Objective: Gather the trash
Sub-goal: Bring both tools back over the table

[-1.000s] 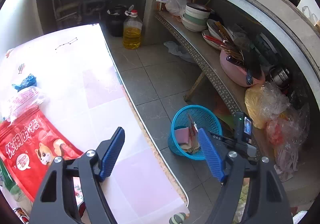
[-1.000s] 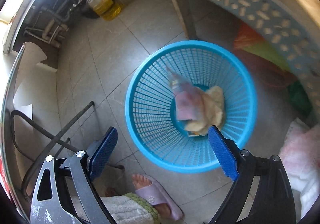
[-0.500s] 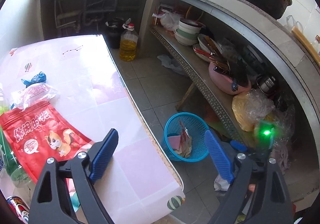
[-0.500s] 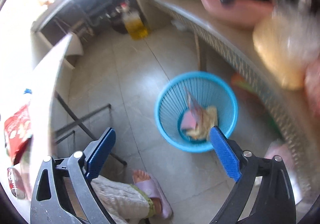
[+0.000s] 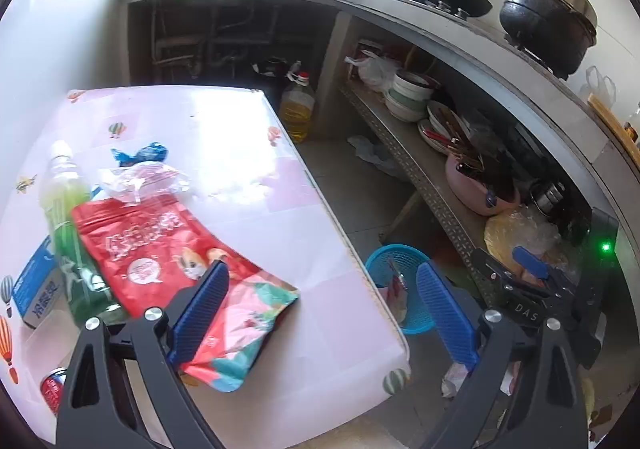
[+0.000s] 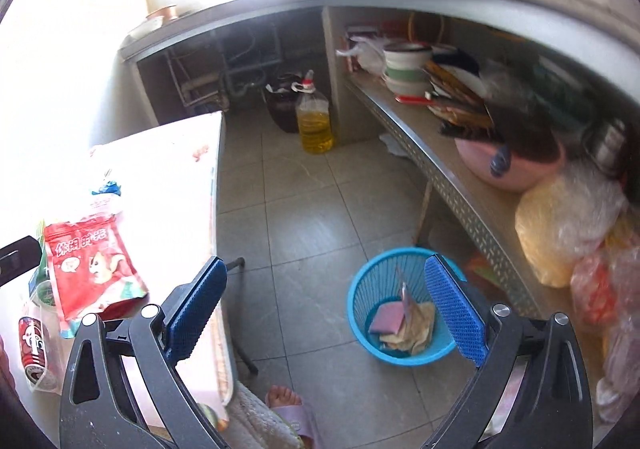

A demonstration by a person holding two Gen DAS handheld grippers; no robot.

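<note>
The left gripper (image 5: 322, 313) hangs above the near right corner of the table (image 5: 248, 153), its 2 blue pads spread wide with nothing between them; the left pad overlaps the red snack pouch (image 5: 160, 249), whether touching I cannot tell, and the right pad hangs past the table edge over the floor. The pouch lies flat near that edge, beside a green bottle (image 5: 66, 217) lying on the cloth; a clear crumpled wrapper (image 5: 140, 179) and a blue wrapper (image 5: 140, 153) sit farther in, with bare cloth beyond them. The right gripper (image 6: 326, 307) is also wide apart and holds nothing, over the tiled floor (image 6: 304, 217) between the table edge and the shelf (image 6: 452, 177). The blue basket (image 6: 360, 313) stands on the floor just beside the shelf leg, holding a pink piece and tan scraps; open tile lies between it and the table.
</note>
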